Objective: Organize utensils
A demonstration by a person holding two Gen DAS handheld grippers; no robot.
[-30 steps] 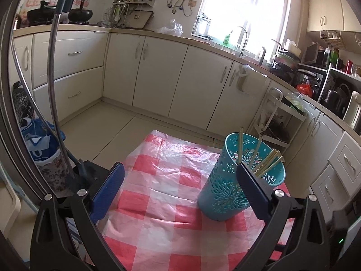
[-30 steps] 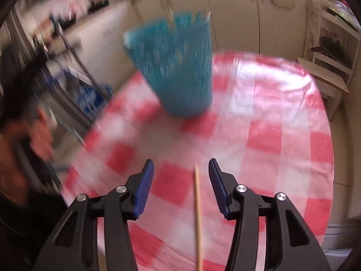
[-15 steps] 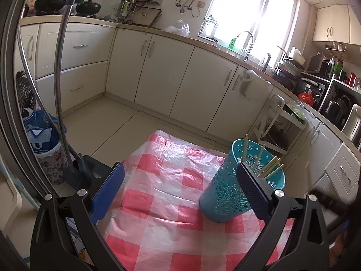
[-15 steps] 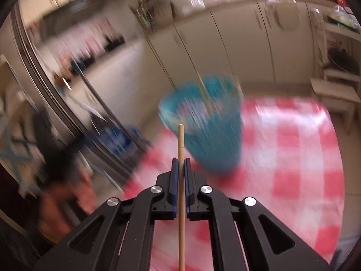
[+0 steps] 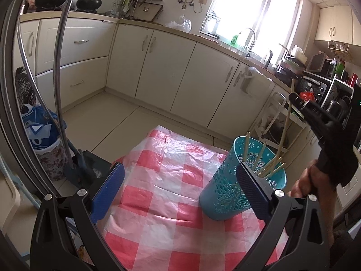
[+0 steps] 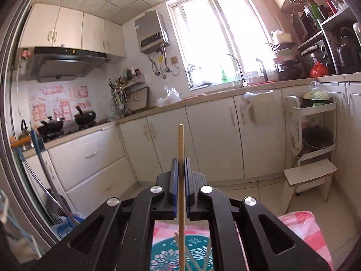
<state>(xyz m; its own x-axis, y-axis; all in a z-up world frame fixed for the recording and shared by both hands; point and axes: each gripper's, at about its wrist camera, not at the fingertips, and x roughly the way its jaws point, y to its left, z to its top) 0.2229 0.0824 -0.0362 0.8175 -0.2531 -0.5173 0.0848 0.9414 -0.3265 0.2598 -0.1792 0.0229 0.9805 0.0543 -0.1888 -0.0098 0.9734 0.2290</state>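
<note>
A single wooden chopstick (image 6: pixel 181 158) is clamped between the two blue pads of the right gripper (image 6: pixel 179 169); it stands nearly upright, its top end above the pads and its lower part going down toward the holder. In the left wrist view this chopstick (image 5: pixel 286 122) is seen above the teal utensil holder (image 5: pixel 227 194), tilted a little, with its lower end at the rim or just inside, which one cannot tell exactly. The right gripper (image 5: pixel 293 98) is held high over the holder and points roughly level across the kitchen, and the person's right hand (image 5: pixel 311 180) grips its black handle just beside the holder. The holder stands upright on the table, which is covered with a red and white checked cloth (image 5: pixel 171 198), and it contains several more chopsticks (image 5: pixel 270 164) that lean against its wall. In the right wrist view the holder (image 6: pixel 167 255) is directly below the gripper. The left gripper (image 5: pixel 180 187) hovers low over the cloth with its jaws wide apart and holds nothing; its right pad is just in front of the holder. Behind the table are cream kitchen cabinets (image 5: pixel 162 67).
</note>
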